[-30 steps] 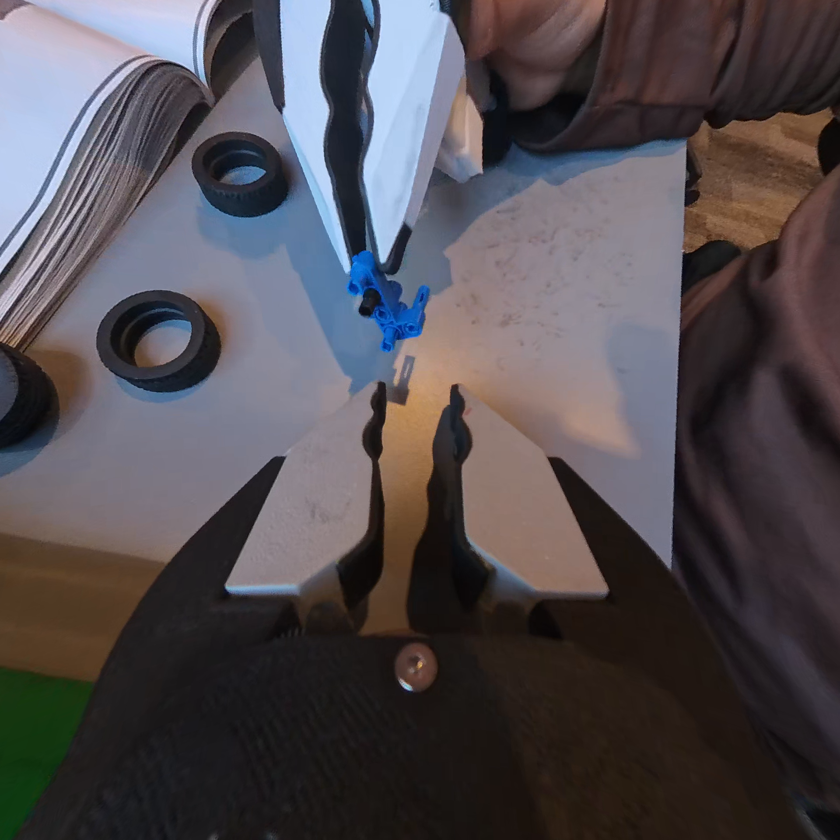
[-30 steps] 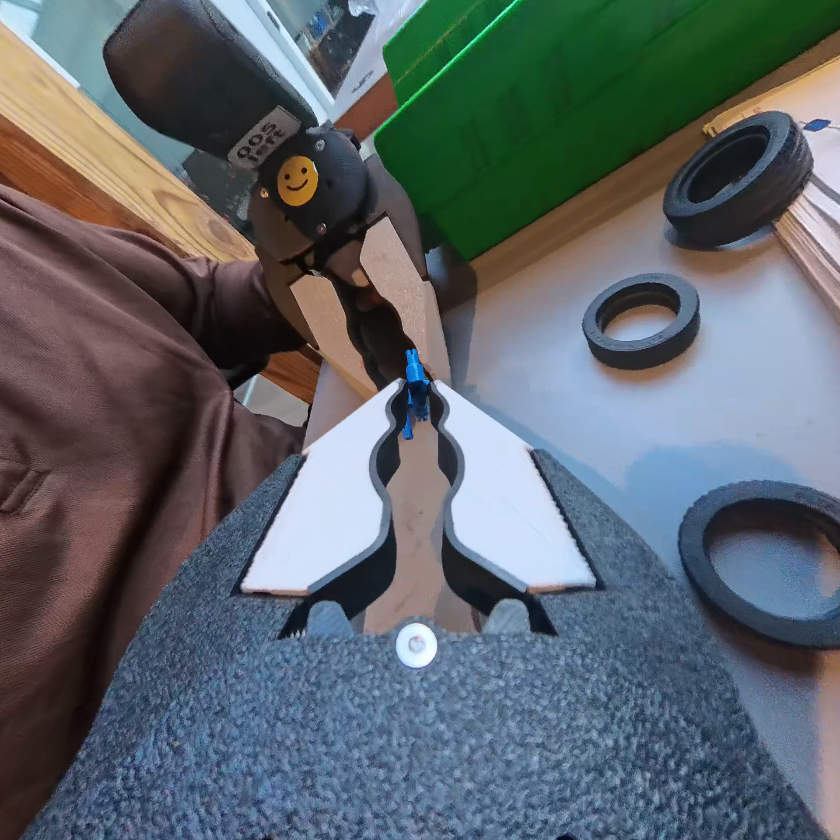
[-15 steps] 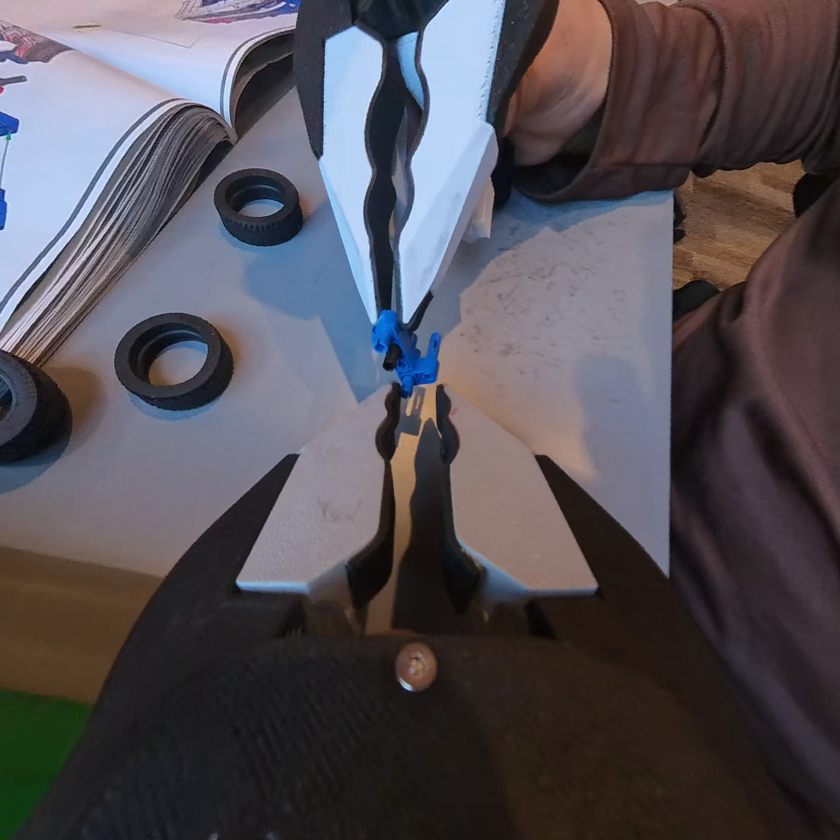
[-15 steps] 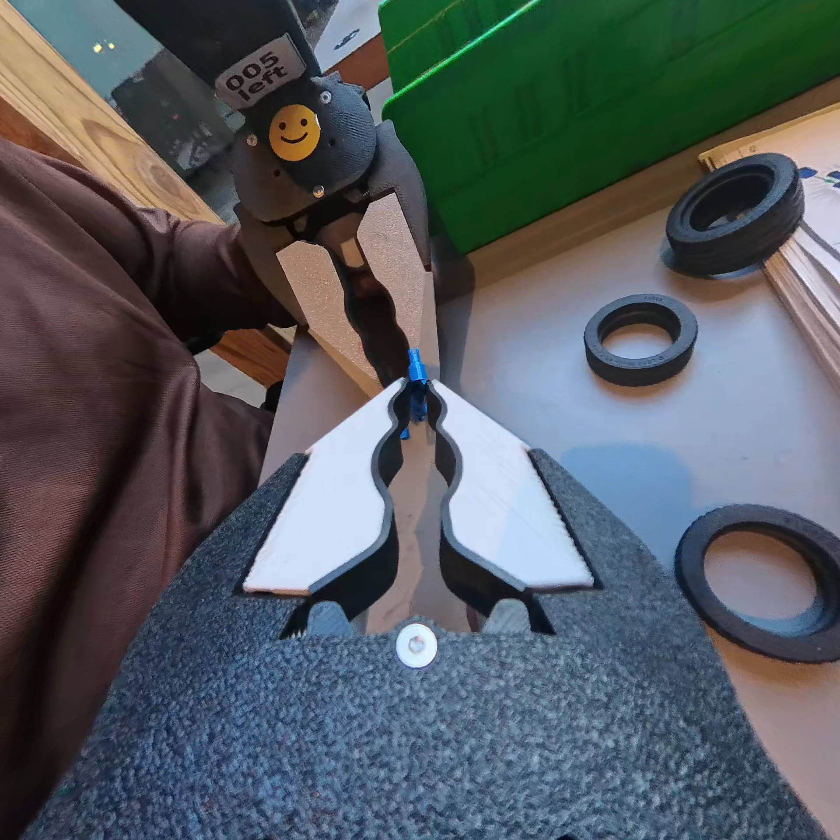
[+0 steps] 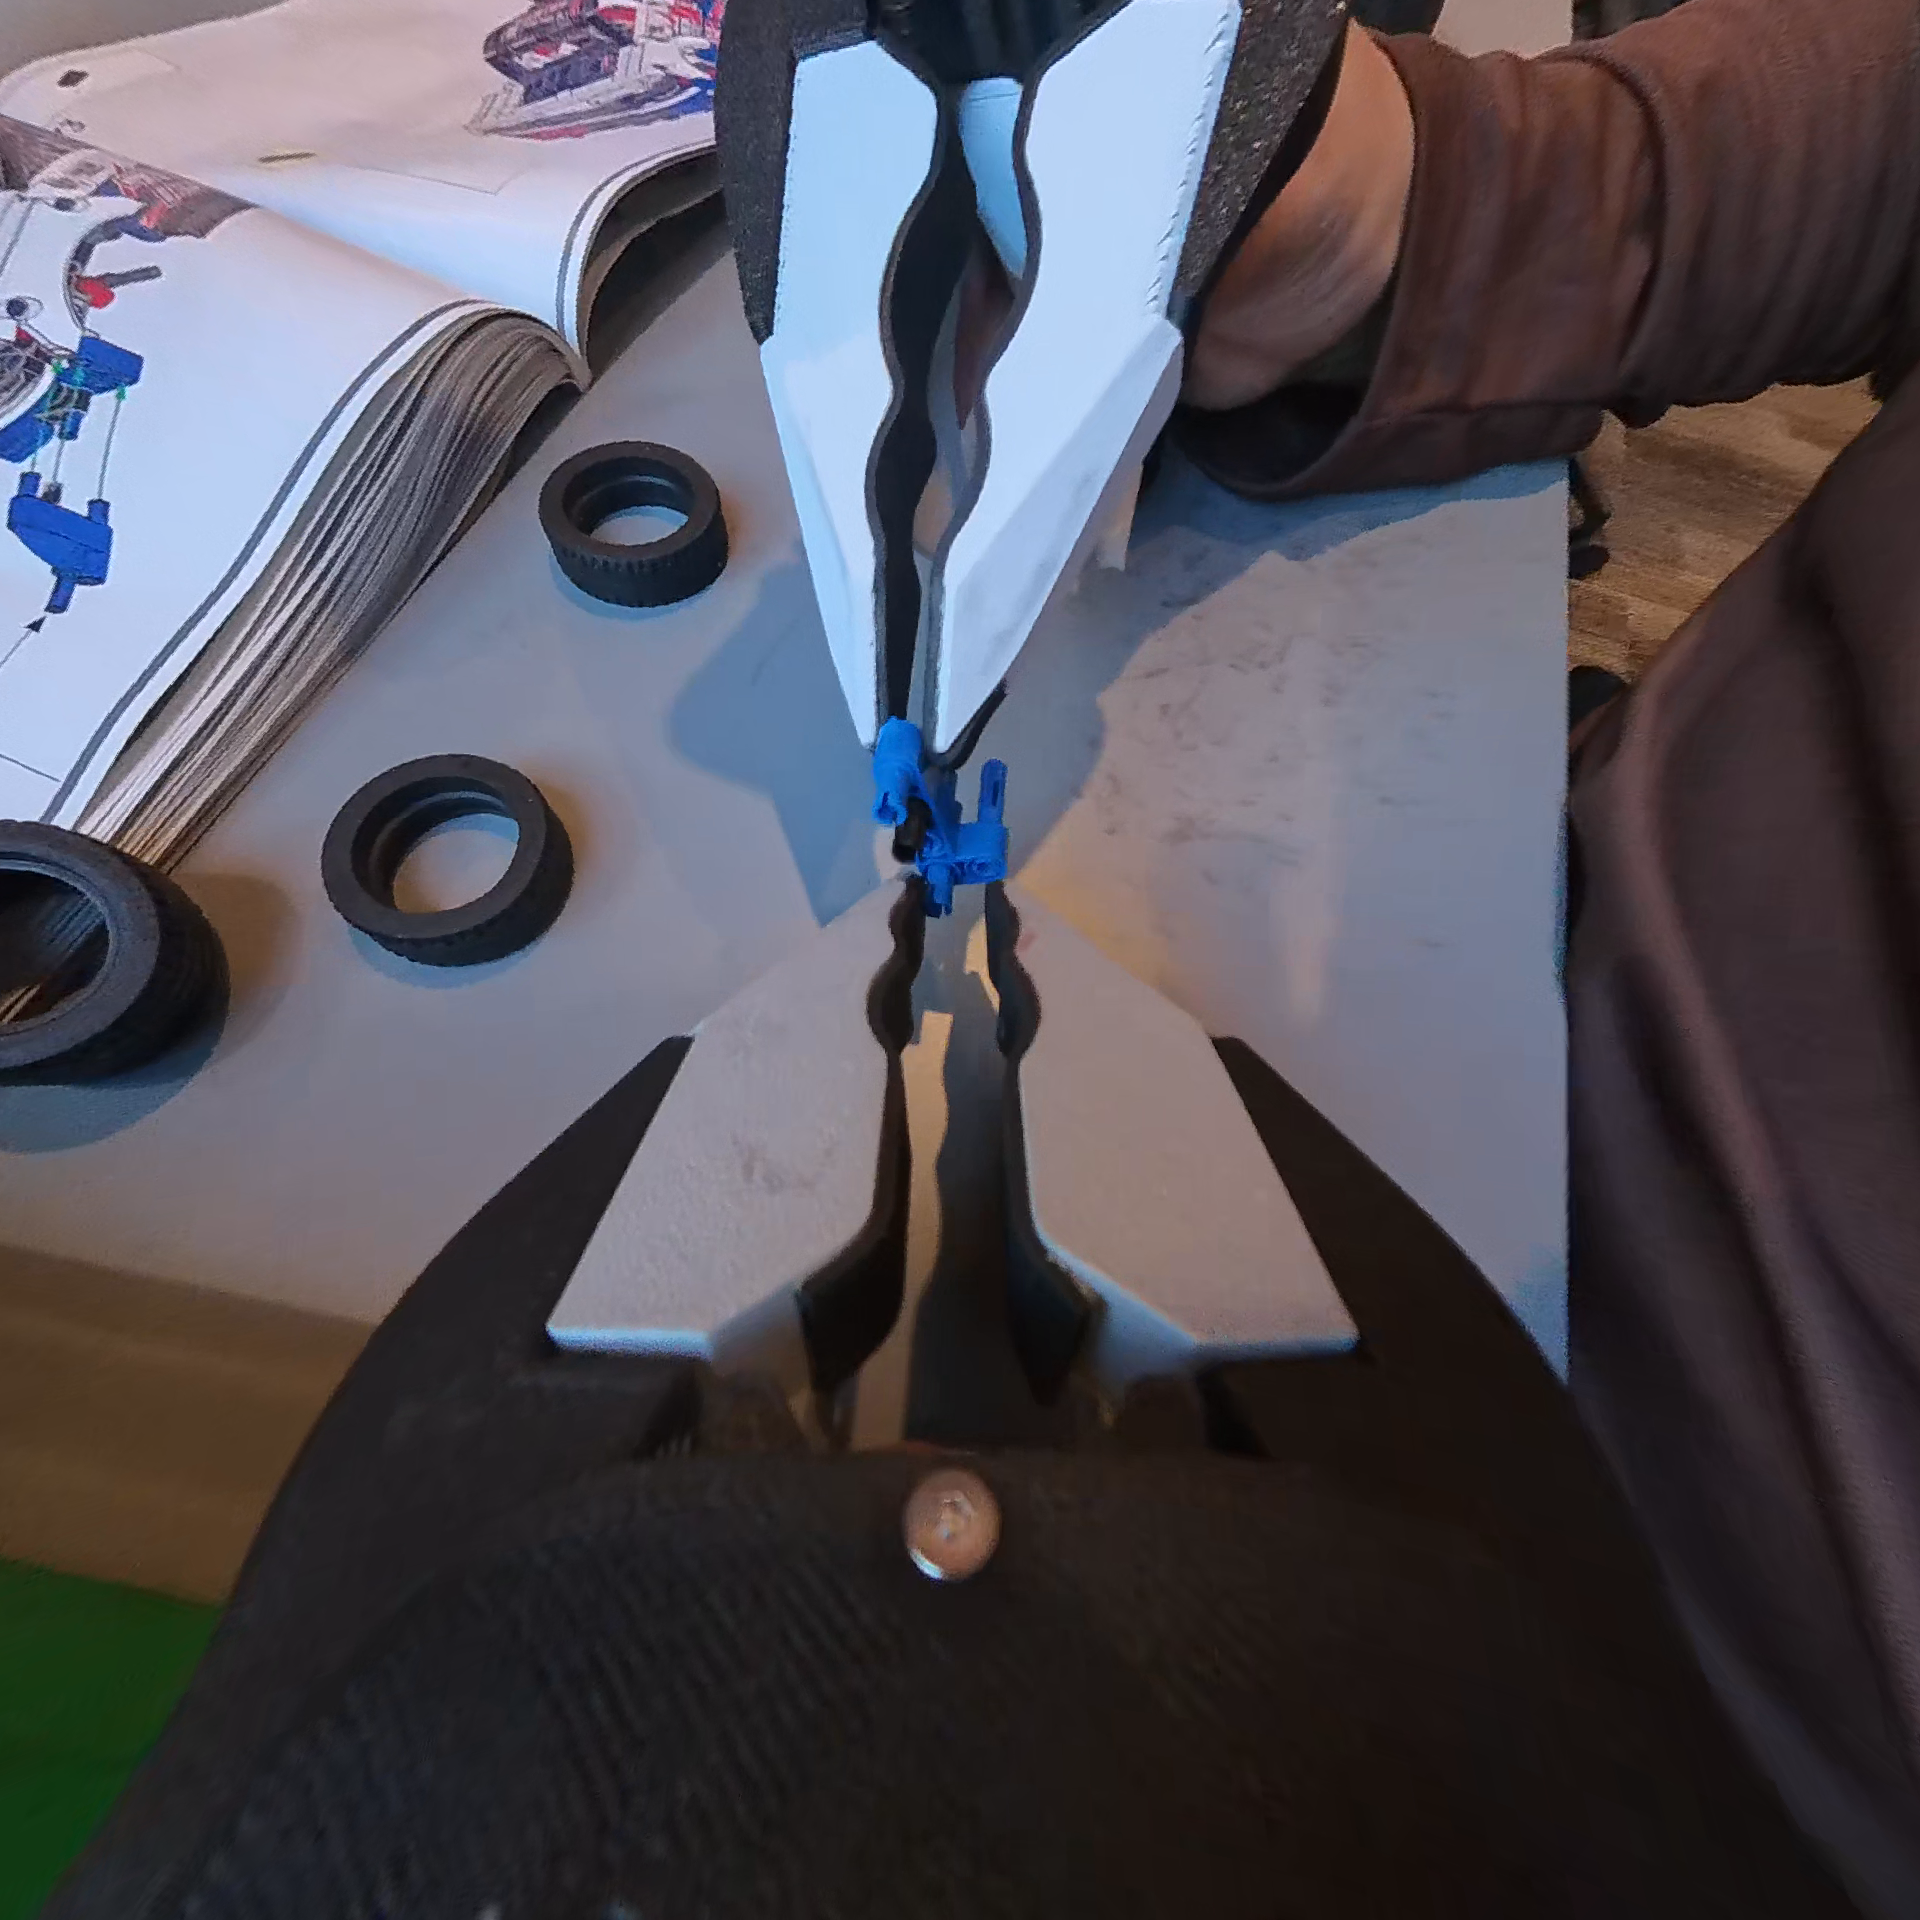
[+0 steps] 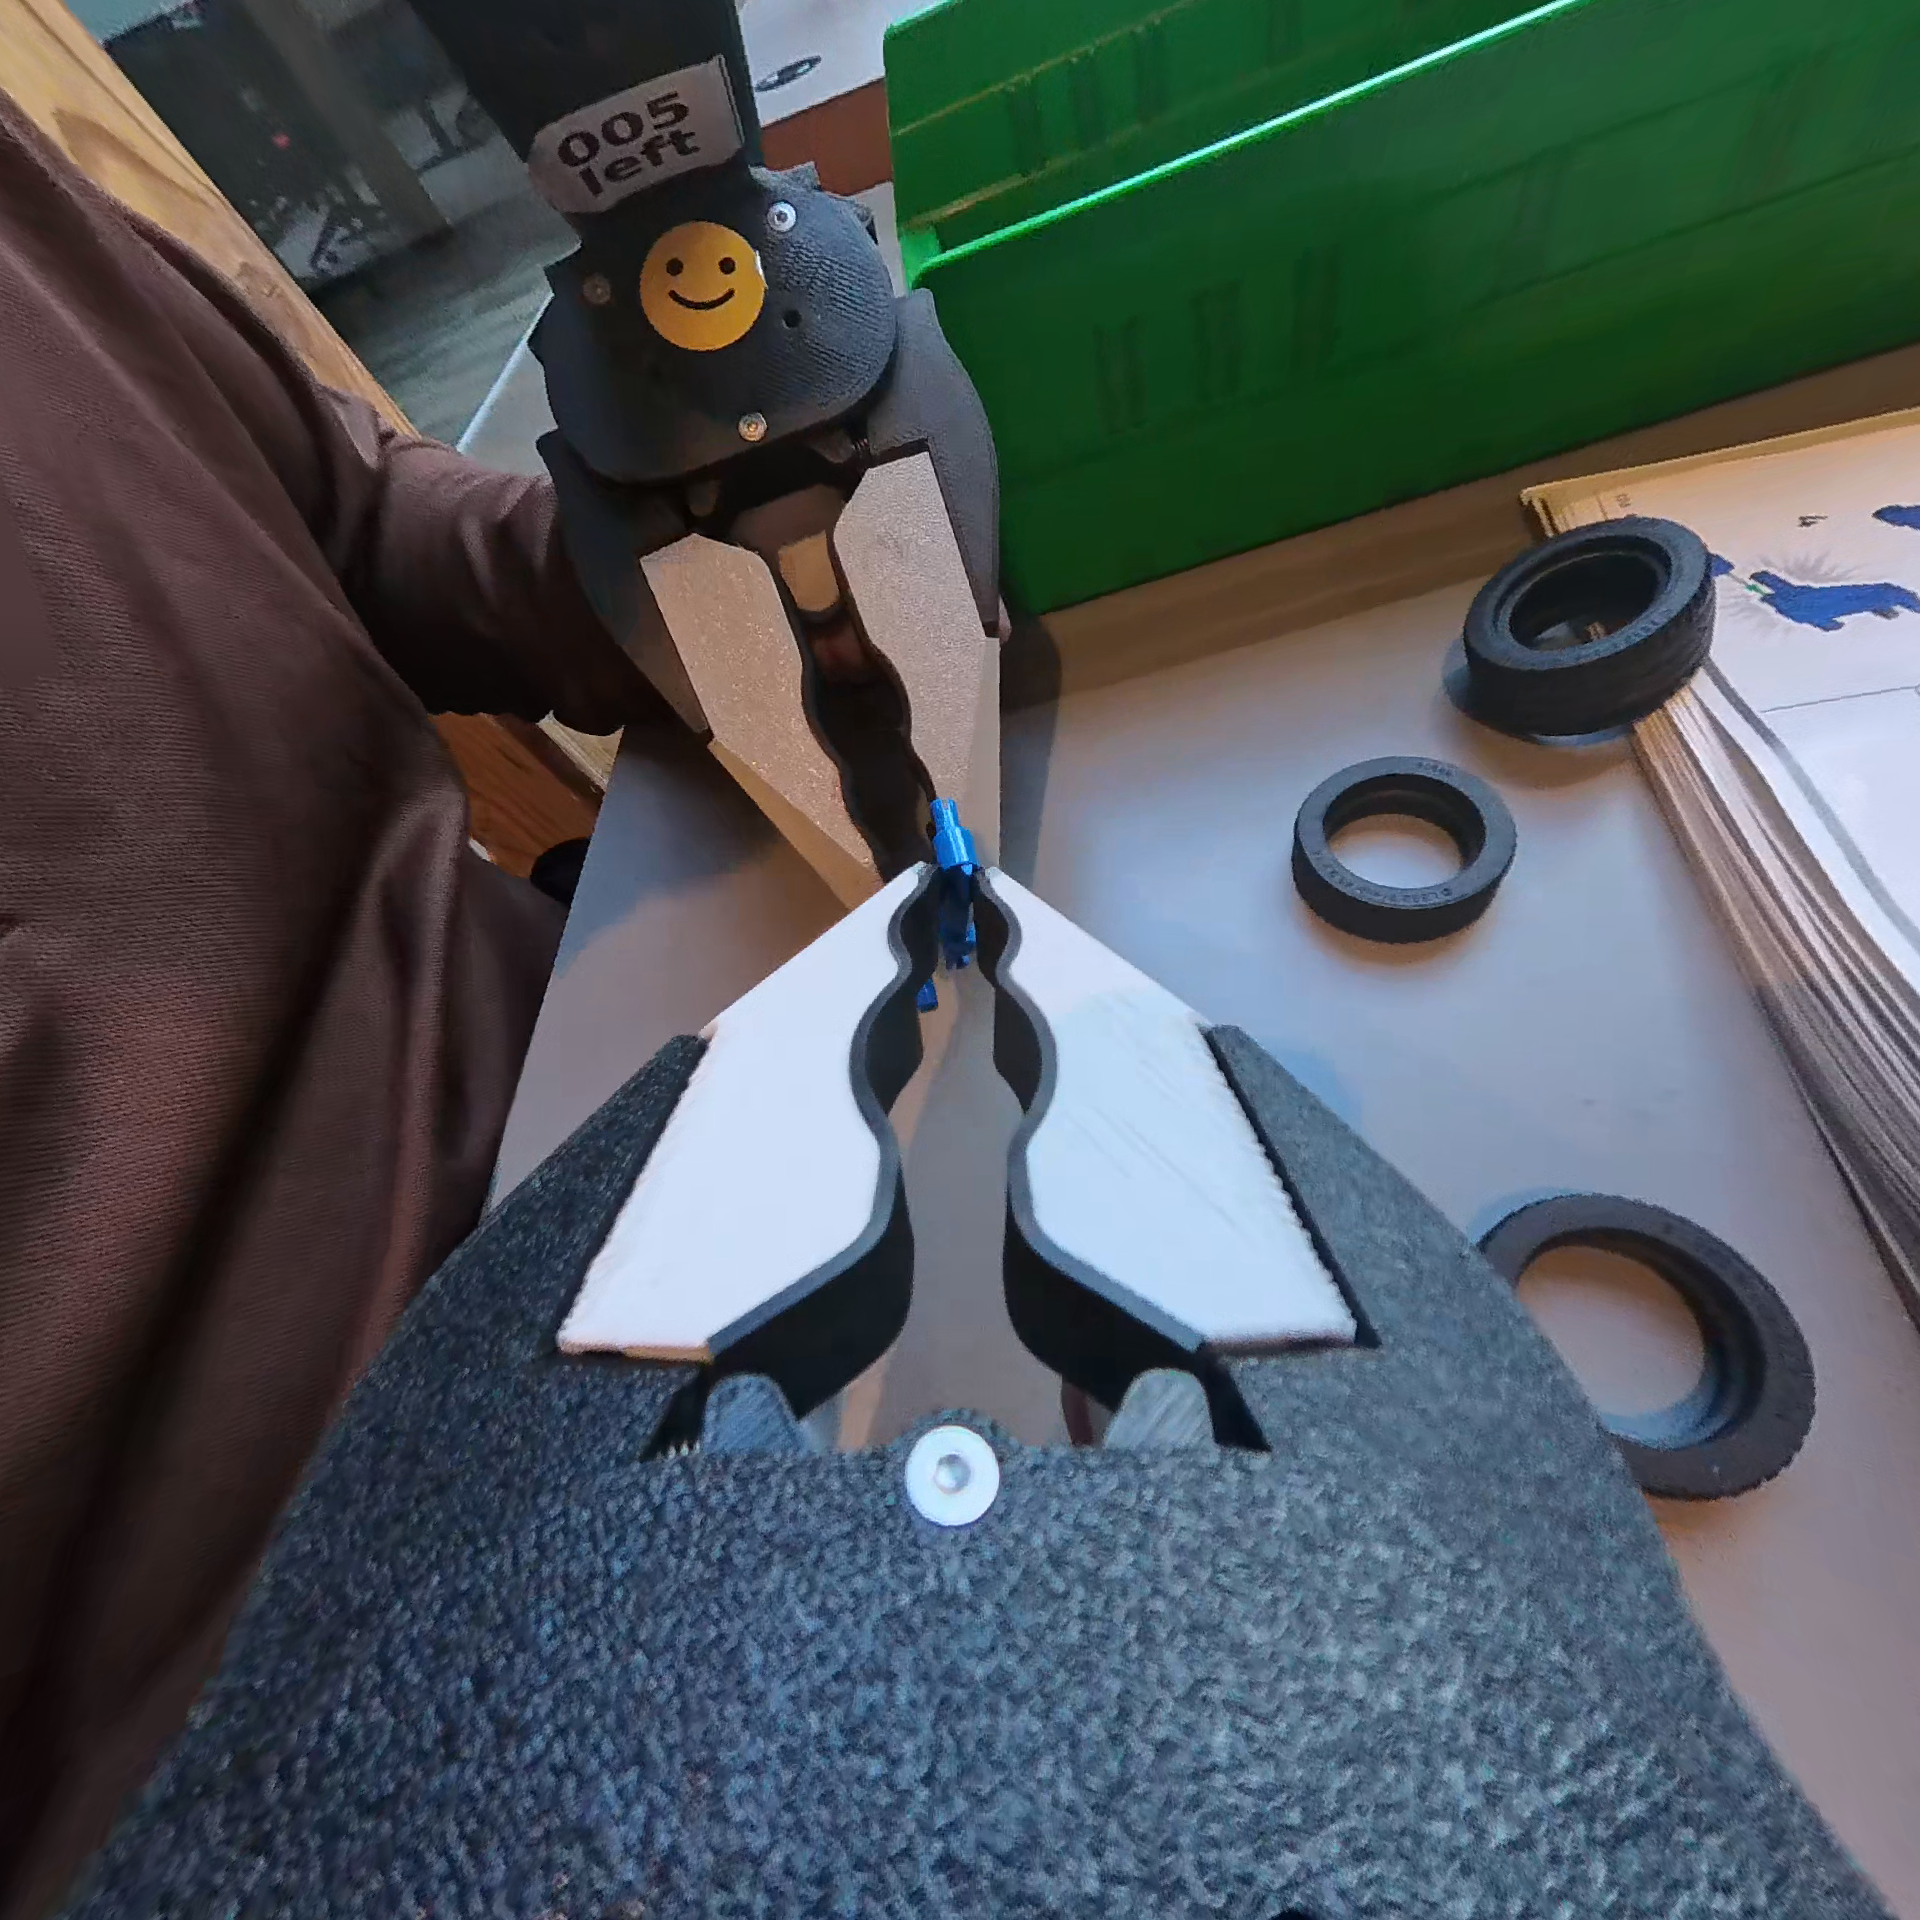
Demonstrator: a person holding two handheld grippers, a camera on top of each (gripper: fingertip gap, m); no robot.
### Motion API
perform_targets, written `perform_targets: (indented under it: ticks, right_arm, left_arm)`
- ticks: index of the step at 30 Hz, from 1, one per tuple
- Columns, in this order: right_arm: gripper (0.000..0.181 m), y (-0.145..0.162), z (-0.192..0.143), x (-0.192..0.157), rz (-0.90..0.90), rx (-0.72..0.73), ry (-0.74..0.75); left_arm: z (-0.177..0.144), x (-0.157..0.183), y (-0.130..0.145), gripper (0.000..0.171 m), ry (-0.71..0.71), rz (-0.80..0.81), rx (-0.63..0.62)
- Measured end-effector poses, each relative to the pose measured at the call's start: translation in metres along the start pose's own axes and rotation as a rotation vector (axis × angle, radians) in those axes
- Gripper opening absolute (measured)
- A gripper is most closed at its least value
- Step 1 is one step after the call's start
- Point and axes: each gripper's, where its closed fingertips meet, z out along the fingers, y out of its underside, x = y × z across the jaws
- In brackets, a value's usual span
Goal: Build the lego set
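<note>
Green plastic bins (image 6: 1455, 260) standing far beyond the blue lego piece (image 6: 951, 904), insides hidden from view. Held just above the grey worktop (image 5: 1299, 831), that blue lego piece, clamped at its upper end by the nearly closed white tips of the right tool (image 6: 954, 883). From the opposite side, left tool (image 5: 940, 914) narrowly parted, its tips flanking the lower end of the blue lego piece; cannot tell whether squeezing it or merely beside it. Behind the right tool, a hand (image 5: 1299, 281) in a brown sleeve, angled down toward the blue lego piece. Left of the blue lego piece, three black tyres (image 5: 447, 868) flat on the worktop, with an open instruction book (image 5: 260, 312) farther left.
</note>
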Motion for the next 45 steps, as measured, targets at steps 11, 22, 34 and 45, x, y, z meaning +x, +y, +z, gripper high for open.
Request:
perform_targets:
  ticks: [11, 22, 34, 45]
  right_arm:
    - [0.006, -0.003, -0.003, 0.006, 0.133, 0.048, -0.073]
    - [0.006, -0.001, 0.0, 0.003, 0.04, 0.026, -0.02]
    - [0.006, -0.003, -0.005, 0.014, -0.099, 0.028, 0.1]
    - [0.006, -0.015, -0.017, 0.027, -0.127, 0.113, 0.164]
  left_arm:
    - [0.001, -0.003, -0.002, 0.012, -0.049, 0.039, 0.006]
    - [0.003, -0.004, 0.0, 0.01, -0.087, 0.08, -0.014]
    - [-0.004, -0.012, -0.009, 0.016, -0.134, 0.071, 0.056]
    - [-0.006, -0.011, -0.012, 0.016, -0.142, 0.084, 0.08]
